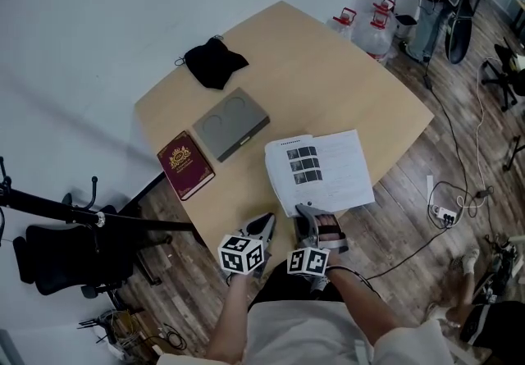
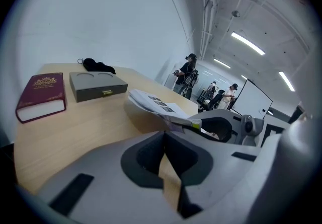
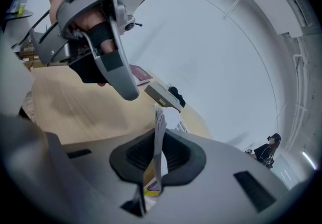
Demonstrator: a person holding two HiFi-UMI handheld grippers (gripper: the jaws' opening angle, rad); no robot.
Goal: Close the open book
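the tabletop (image 1: 328,84) is carrying the open book (image 1: 324,171) at its near right edge, pages facing up. the book's long axis is running left to right across the head view, slightly tilted, and its near right corner seems to be hanging past the edge. bare wood is lying open beyond the book toward the far corner, and a strip is separating it from the grey box (image 1: 231,123) on its left. the red book (image 1: 186,165) is sitting just beside the box near the left edge, and the black cloth (image 1: 215,61) is lying well apart at the far left. the right claw (image 3: 157,137) is pinching the book's near pages, lifting them edge-on. the left claw (image 2: 165,137) is sitting fully closed and empty, just left of the book.
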